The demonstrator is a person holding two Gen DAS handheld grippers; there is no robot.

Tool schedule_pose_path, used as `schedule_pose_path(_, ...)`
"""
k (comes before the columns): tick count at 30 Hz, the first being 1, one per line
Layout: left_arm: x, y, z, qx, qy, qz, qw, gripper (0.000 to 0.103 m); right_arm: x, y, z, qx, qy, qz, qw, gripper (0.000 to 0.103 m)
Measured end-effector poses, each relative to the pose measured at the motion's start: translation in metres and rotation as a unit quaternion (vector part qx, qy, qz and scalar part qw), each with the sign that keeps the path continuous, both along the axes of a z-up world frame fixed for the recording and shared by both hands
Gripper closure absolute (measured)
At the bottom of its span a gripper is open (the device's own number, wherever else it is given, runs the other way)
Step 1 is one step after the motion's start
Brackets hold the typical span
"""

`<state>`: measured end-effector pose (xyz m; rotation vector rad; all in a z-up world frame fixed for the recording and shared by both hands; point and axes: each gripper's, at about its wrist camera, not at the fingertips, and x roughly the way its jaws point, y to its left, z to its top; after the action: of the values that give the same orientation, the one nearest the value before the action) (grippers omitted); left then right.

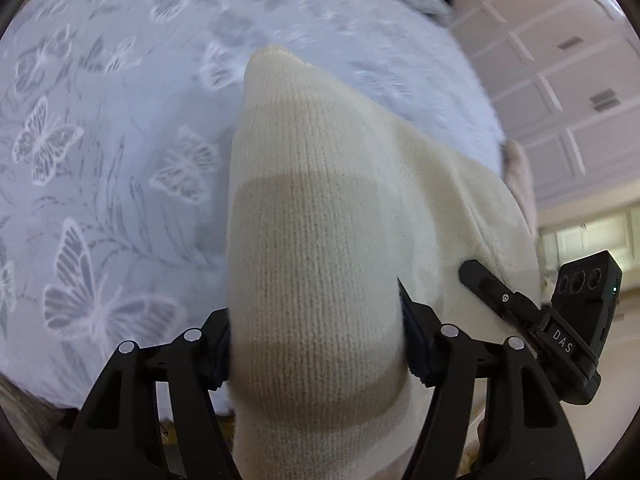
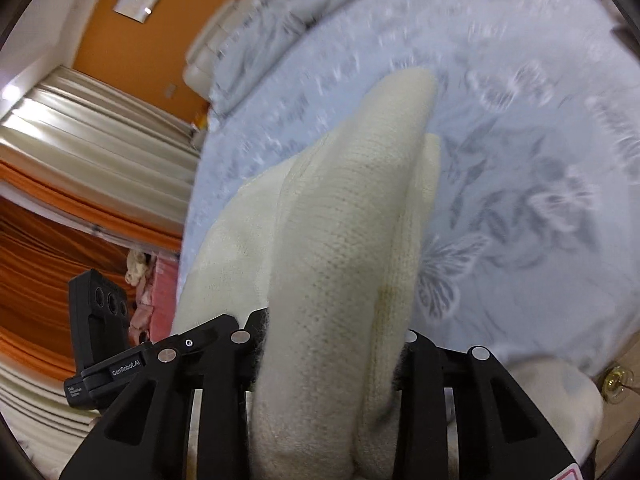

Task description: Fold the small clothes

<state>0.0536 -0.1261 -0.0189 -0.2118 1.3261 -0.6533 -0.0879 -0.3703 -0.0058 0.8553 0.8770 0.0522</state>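
Note:
A cream knitted garment with faint beige stripes (image 1: 316, 240) hangs over the bed, held up between both grippers. My left gripper (image 1: 316, 344) is shut on one bunched edge of it; the knit fills the gap between the black fingers (image 1: 416, 344). My right gripper (image 2: 332, 356) is shut on the other bunched edge of the same garment (image 2: 344, 240). The right gripper (image 1: 500, 296) also shows in the left wrist view, and the left gripper (image 2: 120, 364) in the right wrist view. The garment's far end droops toward the bedspread. The fingertips are hidden in the knit.
A pale blue bedspread with a butterfly print (image 1: 100, 160) lies under the garment. A grey quilt (image 2: 272, 28) is bunched at the bed's far end. White cabinet doors (image 1: 560, 80) stand beside the bed. Orange and cream curtains (image 2: 80, 184) hang on the other side.

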Motion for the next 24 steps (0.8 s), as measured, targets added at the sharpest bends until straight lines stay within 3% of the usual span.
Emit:
schedule_pose_path(5,-0.047,0.005,0.076,-0.039,-0.083,-0.037,0.9951,0.039,-0.055,0.007,0.086,-0.062,-0.084,-0.027,0.994,0.070)
schedule_pose_path(8,-0.067,0.012,0.129,-0.070,-0.137,-0.046,0.9871,0.039,-0.081,0.010,0.134,-0.093,-0.141,-0.033,0.985,0.070)
schedule_pose_path(14,-0.095,0.045,0.239,-0.126,-0.272,-0.048,0.9527,0.038,-0.108,0.035,0.233,-0.142,-0.271,-0.019,0.952,0.070)
schedule_pose_path(18,-0.104,0.078,0.294,-0.142,-0.344,-0.035,0.9273,0.038,-0.108,0.061,0.279,-0.159,-0.335,0.001,0.928,0.070)
schedule_pose_path(24,-0.106,0.128,0.351,-0.148,-0.424,-0.005,0.8934,0.037,-0.090,0.103,0.331,-0.166,-0.410,0.031,0.896,0.069)
